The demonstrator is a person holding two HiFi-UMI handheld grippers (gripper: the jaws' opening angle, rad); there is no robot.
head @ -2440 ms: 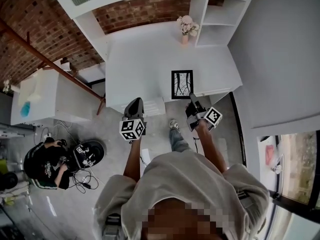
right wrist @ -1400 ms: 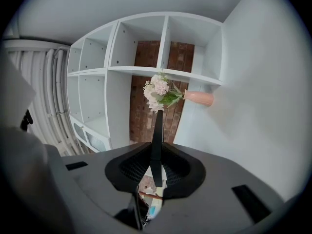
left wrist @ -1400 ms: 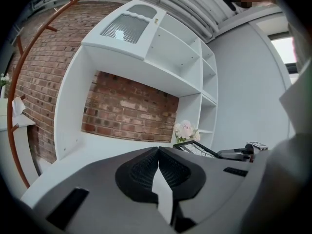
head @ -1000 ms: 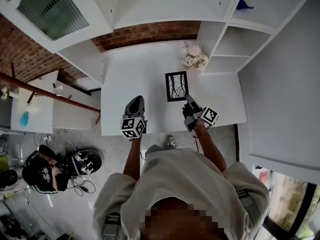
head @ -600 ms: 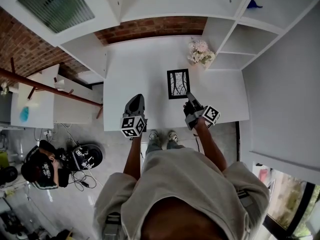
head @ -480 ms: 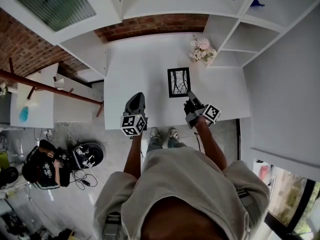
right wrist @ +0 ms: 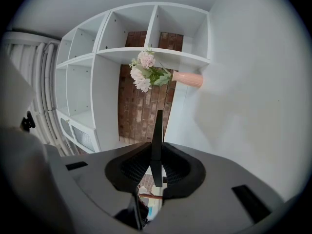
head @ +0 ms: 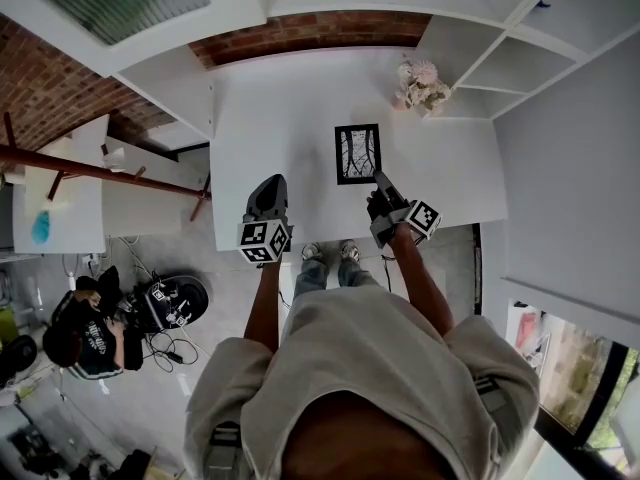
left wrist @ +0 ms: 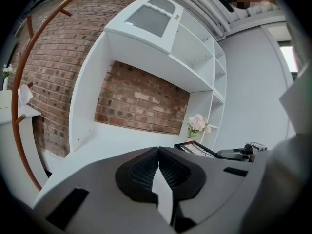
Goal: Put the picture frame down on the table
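Observation:
A black picture frame (head: 357,153) with a pale branch print lies flat over the white table (head: 280,118) in the head view. My right gripper (head: 383,185) is shut on its near right corner. In the right gripper view the picture frame (right wrist: 157,135) shows edge-on, a thin dark slab clamped between the two pads. My left gripper (head: 268,194) hovers over the table's near edge, left of the frame, shut with nothing in it. From the left gripper view the picture frame (left wrist: 197,149) appears low at the right, with the right gripper behind it.
A pink vase of pale flowers (head: 420,83) stands at the table's far right, near white cubby shelves (head: 520,58). A brick wall (head: 300,28) backs the table. A person (head: 85,318) sits on the floor at the left among cables, beside a rust-coloured rail (head: 100,168).
The person has stepped closer and the right gripper has carried the frame from the near edge further over the table. The left gripper has kept its place beside it.

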